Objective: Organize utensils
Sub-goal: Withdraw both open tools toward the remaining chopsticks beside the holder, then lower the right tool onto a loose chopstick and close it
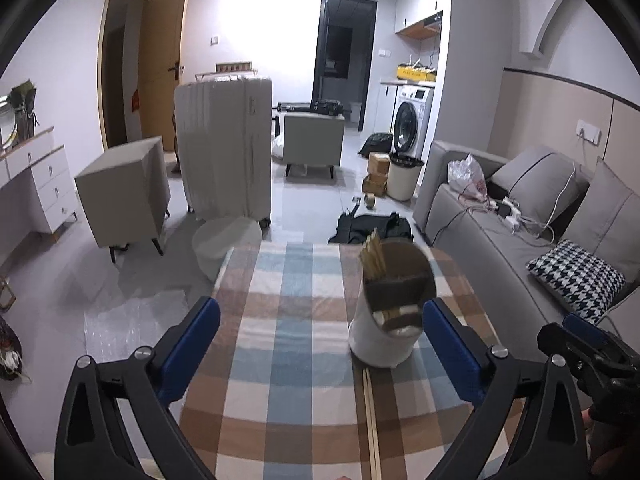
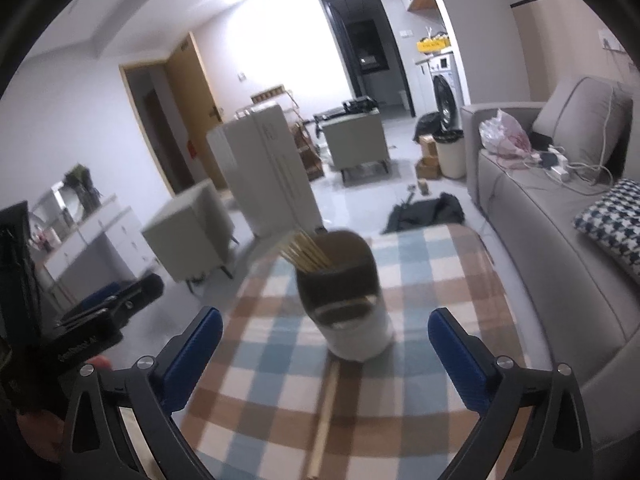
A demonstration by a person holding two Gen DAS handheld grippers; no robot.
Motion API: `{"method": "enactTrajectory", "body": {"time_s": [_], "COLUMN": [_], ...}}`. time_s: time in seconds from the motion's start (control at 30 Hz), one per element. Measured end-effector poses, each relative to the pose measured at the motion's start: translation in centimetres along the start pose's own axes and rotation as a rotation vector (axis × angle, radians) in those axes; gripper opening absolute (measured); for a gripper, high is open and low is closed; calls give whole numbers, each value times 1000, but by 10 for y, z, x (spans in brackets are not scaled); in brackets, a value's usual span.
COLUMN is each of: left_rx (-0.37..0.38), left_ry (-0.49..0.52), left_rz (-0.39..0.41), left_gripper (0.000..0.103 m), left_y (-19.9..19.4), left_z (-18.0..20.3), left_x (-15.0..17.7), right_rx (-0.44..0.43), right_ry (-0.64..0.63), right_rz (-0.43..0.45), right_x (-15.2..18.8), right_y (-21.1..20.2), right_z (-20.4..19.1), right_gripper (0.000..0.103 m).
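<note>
My left gripper [image 1: 320,344] has its blue fingers [image 1: 188,352] spread wide with nothing between them but checked cloth. The right gripper [image 2: 325,350] is the same: fingers [image 2: 192,356] splayed fully apart, pinching nothing.

The utensil holder [image 1: 390,312] is my landmark. It is a white cylinder with a dark inner rim, standing on the surface [image 1: 288,360], which is covered by a blue, tan and white plaid cloth. In the left wrist view the holder sits just inside my right-hand finger, apart from it as far as I can tell, though motion blur softens the edge. In the right wrist view the holder [image 2: 352,312] stands ahead of the gap between my fingers, roughly centred.

A bundle of wooden chopsticks [image 1: 374,258] stands in the holder's far compartment, leaning toward the left. A few shorter pale pieces lie in the near compartment; I cannot make out what they are. On the cloth just in front of the holder's base lies a loose pair of chopsticks [image 1: 371,420], running toward me.

Beyond the holder, off the far edge of the surface, a black bag [image 1: 372,228] lies on the floor. To the holder's right runs a grey sofa [image 1: 500,240], and far behind it to the left stands a pale suitcase [image 1: 224,148].
</note>
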State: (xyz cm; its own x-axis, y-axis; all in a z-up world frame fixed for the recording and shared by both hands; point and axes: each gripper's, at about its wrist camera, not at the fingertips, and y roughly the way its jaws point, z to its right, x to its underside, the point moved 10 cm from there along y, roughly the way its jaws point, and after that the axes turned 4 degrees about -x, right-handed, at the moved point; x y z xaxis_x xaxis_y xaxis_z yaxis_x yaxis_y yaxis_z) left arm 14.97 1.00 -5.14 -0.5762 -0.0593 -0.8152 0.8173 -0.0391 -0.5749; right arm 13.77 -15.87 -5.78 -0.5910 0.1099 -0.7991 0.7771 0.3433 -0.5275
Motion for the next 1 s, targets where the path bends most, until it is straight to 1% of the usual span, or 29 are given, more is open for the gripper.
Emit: {"method": "enactTrajectory", "body": {"time_s": [0.07,0.13,0.2,0.27,0.4,0.5,0.57,0.63,0.7,0.8,0.9,0.93,0.97,1.0], "left_rx": [-5,-20,-30,-19,-42,-55,-65,-70,-89,-87,-89,-90,-90,-86], "left_ry": [4,18,4,-31,-66,-101,-122,-143,-143,-158,-167,-167,-171,-178], "left_rz": [-5,-31,-87,-152,-226,-284,-309,-321,-324,-342,-351,-355,-361,-366], "left_gripper": [99,99,99,99,99,99,99,99,99,99,99,99,99,99], "left_y": [6,18,28,42,59,66,67,70,71,75,78,80,81,81], "left_z": [-2,-7,-13,-18,-29,-39,-44,-51,-56,-62,-67,-69,-71,-73], "left_x": [7,20,33,42,55,66,69,70,70,71,73,72,73,74], "right_rx": [13,24,47,55,59,50,51,51,62,85,116,115,123,136], "right_ry": [-19,-40,-67,-87,-100,-80,-62,-42,-30,-22,-24,-29,-42,-53], "right_rz": [-31,-82,-137,-192,-326,-408,-453,-496,-528,-567,-605,-617,-624,-626], "right_x": [11,25,41,58,93,112,122,132,140,150,159,162,163,164], "right_y": [8,18,32,47,84,112,129,145,159,174,186,188,190,191], "right_z": [3,6,9,11,13,17,19,20,22,26,29,28,28,28], "right_gripper": [103,103,103,103,100,91,73,70,64,55,43,34,32,32]}}
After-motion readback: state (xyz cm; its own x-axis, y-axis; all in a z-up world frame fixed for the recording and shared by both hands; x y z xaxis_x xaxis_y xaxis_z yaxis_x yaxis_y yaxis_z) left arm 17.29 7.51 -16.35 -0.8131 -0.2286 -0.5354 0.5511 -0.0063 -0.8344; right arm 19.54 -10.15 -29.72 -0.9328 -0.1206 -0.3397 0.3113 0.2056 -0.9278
